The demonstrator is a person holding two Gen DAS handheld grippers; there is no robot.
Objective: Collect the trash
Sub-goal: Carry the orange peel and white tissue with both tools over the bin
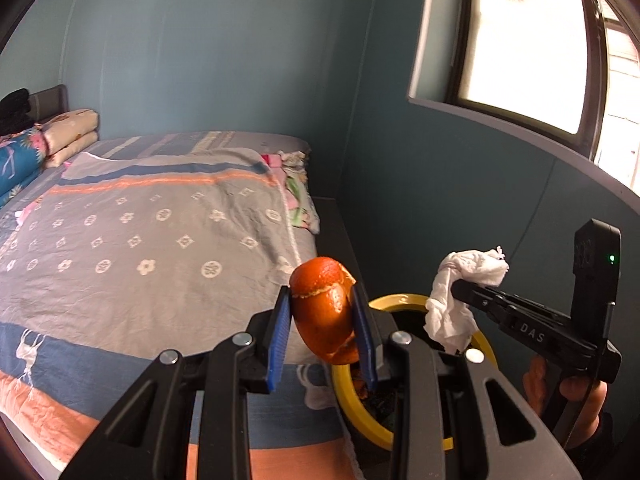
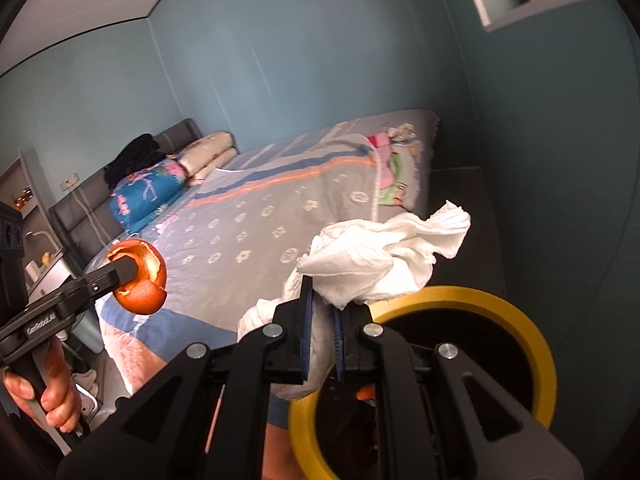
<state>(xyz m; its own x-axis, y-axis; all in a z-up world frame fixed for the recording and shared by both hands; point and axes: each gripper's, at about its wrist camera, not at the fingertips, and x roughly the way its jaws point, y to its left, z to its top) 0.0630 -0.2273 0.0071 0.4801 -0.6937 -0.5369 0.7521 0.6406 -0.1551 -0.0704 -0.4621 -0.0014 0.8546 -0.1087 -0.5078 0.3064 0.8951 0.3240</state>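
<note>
1. So, left gripper (image 1: 324, 320): its jaws are spread only a little and pinching a curled piece of orange peel (image 1: 326, 308) between the blue pads, dead centre low in the left wrist view. The peel sticks up past the tips.
2. Right gripper (image 2: 320, 316): jaws pressed nearly together on a crumpled white tissue (image 2: 380, 256). Most of the wad bulges out above and to the right of the tips, and a tail of it hangs down between the fingers.
3. Trash bin (image 2: 536, 344): round yellow rim, dark inside, sitting low right in the right wrist view, just beyond and below the tissue. In the left view the bin rim shows lower centre-right, behind the peel. Something orange is already down in there, can't tell exactly what.
4. Each gripper shows up in the other's camera: the right one at the right edge of the left view with a hand (image 1: 568, 392) on its handle, the left one at the lower left edge of the right view.
5. Around it: a bed (image 1: 140, 240) with a grey patterned blanket fills the left and middle, folded bedding (image 2: 160, 188) by the headboard, teal walls, a window (image 1: 520, 40) upper right.
</note>
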